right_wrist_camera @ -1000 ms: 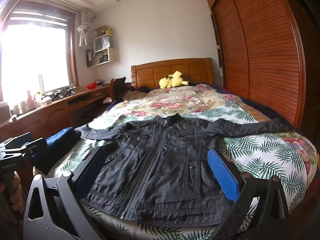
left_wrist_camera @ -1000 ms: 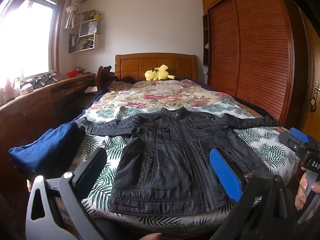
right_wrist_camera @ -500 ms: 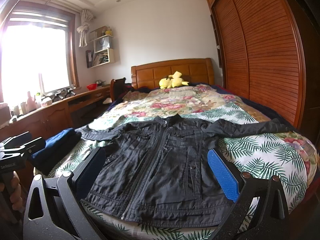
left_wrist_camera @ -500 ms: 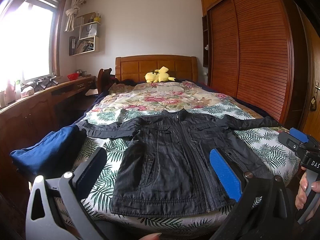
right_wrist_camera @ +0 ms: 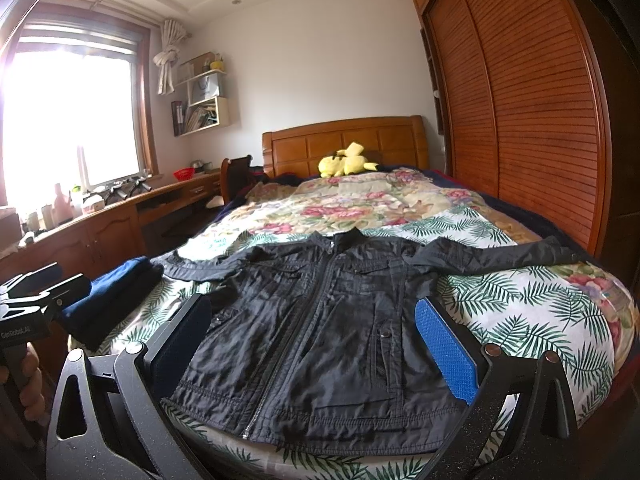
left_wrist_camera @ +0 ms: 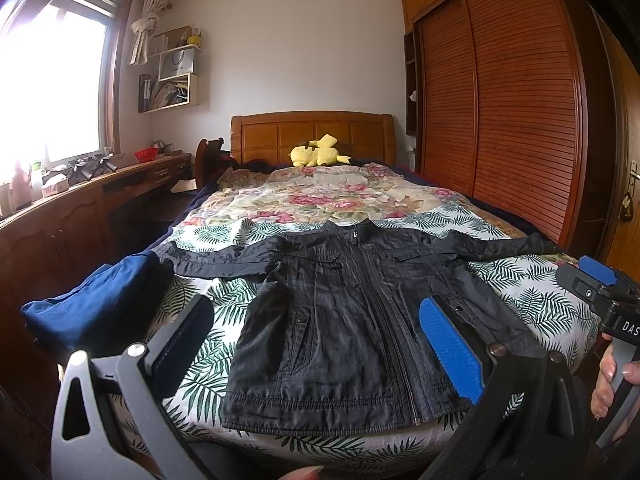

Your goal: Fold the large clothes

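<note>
Black jacket (left_wrist_camera: 352, 320) flat, zipped, sleeves spread, hem at bed (right_wrist_camera: 560, 312) foot edge. Left gripper (left_wrist_camera: 316, 344) and right gripper (right_wrist_camera: 312, 344) both spread wide, holding nothing. Suggest pinching sleeve cuffs first, folding inward, keeping hem square.

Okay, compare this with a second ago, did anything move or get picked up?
Nothing visibly changed. The black jacket lies spread flat on the bed as before, with the folded blue garment beside it. The left gripper and right gripper hang open, holding nothing.
</note>
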Demonstrator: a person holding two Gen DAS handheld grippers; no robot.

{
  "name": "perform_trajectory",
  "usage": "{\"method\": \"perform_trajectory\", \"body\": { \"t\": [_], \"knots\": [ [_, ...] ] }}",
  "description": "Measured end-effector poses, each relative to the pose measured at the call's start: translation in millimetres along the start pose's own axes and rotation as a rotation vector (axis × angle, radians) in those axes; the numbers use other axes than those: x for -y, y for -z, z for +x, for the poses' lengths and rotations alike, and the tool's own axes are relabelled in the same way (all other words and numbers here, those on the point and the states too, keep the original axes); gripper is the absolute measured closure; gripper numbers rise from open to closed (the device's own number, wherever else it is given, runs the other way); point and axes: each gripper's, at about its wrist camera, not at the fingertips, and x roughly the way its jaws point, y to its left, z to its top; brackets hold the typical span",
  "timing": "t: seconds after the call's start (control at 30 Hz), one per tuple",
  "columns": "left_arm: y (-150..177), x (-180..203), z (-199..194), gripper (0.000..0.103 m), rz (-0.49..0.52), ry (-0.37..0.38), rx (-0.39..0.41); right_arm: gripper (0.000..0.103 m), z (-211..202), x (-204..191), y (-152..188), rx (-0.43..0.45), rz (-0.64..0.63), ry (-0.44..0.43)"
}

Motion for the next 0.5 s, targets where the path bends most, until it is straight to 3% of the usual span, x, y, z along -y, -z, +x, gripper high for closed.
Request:
{"method": "perform_trajectory", "body": {
  "t": [0.5],
  "knots": [
    [-1.4, 0.4, -1.2, 0.0, 0.002, 0.0, 0.003, 0.0, -0.9, 0.2, 0.5, 0.0, 0.001, 0.0]
  ]
}}
